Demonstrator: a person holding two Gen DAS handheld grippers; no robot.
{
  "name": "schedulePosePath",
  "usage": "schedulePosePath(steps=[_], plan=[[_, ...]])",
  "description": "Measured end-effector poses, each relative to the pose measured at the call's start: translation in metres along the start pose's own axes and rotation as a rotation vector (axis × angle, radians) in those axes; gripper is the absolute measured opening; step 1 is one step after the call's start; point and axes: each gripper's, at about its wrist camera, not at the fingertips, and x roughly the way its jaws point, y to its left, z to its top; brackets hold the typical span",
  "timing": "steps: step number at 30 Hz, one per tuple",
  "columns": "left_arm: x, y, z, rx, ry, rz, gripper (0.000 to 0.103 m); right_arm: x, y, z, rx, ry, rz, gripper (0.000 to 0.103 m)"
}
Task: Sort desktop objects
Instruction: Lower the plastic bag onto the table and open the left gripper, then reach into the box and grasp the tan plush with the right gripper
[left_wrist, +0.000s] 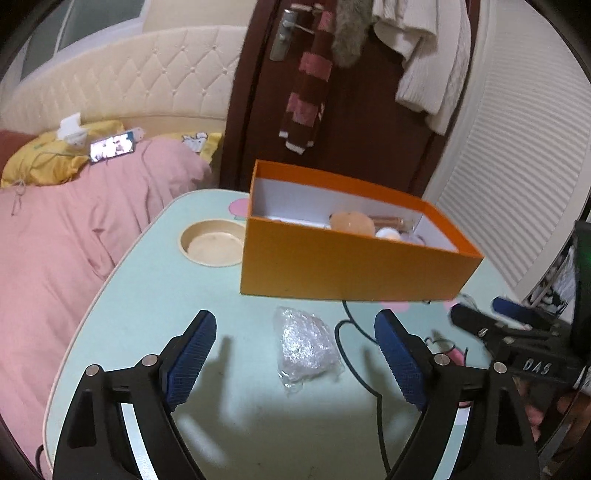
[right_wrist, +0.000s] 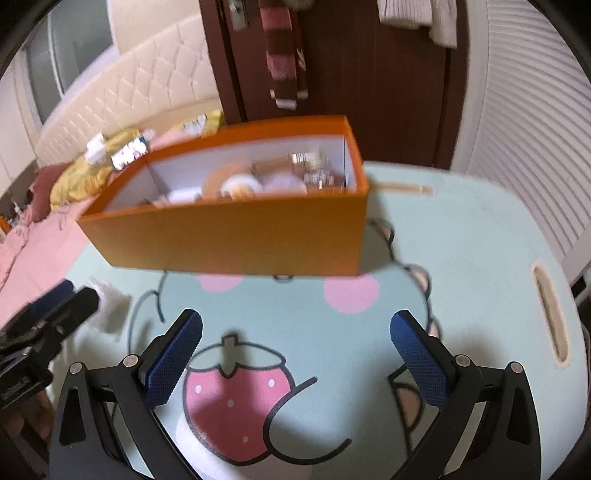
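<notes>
Crumpled clear plastic wrap (left_wrist: 304, 345) lies flat on the pale green table (left_wrist: 147, 280), just near of the orange box (left_wrist: 351, 266) and in front of the left gripper (left_wrist: 295, 354). That gripper's jaws stand wide apart, one blue pad (left_wrist: 190, 363) well to the left of the wrap and the other to its right; neither pad touches it, and nothing is held between them. The wrap sits a little beyond the fingertips, roughly on the line between them.

The orange box stands on the far half of the table, open at the top, with white inner walls. Several small things lie in it toward its right end: a rounded peach-coloured object (left_wrist: 351, 223), a white round one beside it, and something glassy or metallic that is too blurred to name. To the left of the box a round cream recess (left_wrist: 212, 242) is sunk into the tabletop.

The right gripper (right_wrist: 295, 354) hovers over the printed strawberry (right_wrist: 232, 398) on the table, near of the box. Its jaws are also spread wide, with blue pads (right_wrist: 173, 356) on either side and only bare tabletop between them; it holds and touches nothing. In the right wrist view the left gripper's black finger shows at the left edge, with the wrap a blurred pale patch just beyond it.
</notes>
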Motion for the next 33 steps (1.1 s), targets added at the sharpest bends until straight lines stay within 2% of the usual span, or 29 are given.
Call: schedulePosePath(steps=[3,7,9,10,13,15,18,22,24,25,26,28,31,33], plan=[[0.002,0.002,0.000,-0.037,0.000,-0.003,0.087,-0.023,0.007,0.017,-0.057,-0.060,-0.047,0.102],[0.005,0.005,0.000,-0.074,0.007,-0.009,0.087,-0.044,0.023,0.064,-0.089,-0.103,0.028,0.101],[0.006,0.008,0.001,-0.090,0.007,-0.014,0.087,-0.037,0.035,0.089,-0.107,-0.084,0.054,0.097],[0.007,0.008,0.001,-0.096,0.009,-0.015,0.087,-0.029,0.042,0.100,-0.117,-0.057,0.055,0.087],[0.009,0.010,0.001,-0.106,0.016,-0.020,0.087,0.018,0.062,0.131,-0.126,0.101,0.051,0.073],[0.010,0.011,0.000,-0.110,0.019,-0.022,0.087,0.048,0.072,0.139,-0.122,0.188,0.066,0.072],[0.013,0.013,0.000,-0.122,0.025,-0.025,0.087,0.090,0.079,0.146,-0.091,0.315,0.061,0.063],[0.014,0.013,0.001,-0.120,0.027,-0.038,0.087,0.130,0.079,0.147,-0.030,0.473,0.069,0.062],[0.014,0.011,0.001,-0.113,0.023,-0.034,0.087,0.140,0.080,0.141,-0.020,0.521,0.084,0.062],[0.014,0.010,0.001,-0.110,0.018,-0.032,0.087,0.142,0.082,0.140,-0.025,0.516,0.081,0.057],[0.015,0.011,0.001,-0.112,0.024,-0.033,0.087,0.144,0.084,0.140,-0.029,0.510,0.079,0.049],[0.017,0.011,0.001,-0.118,0.032,-0.033,0.087,0.139,0.083,0.140,-0.028,0.495,0.089,0.044],[0.017,0.011,0.001,-0.128,0.030,-0.033,0.087,0.132,0.080,0.141,-0.026,0.471,0.105,0.043],[0.017,0.012,0.001,-0.129,0.030,-0.034,0.087,0.116,0.077,0.143,-0.026,0.418,0.124,0.043]])
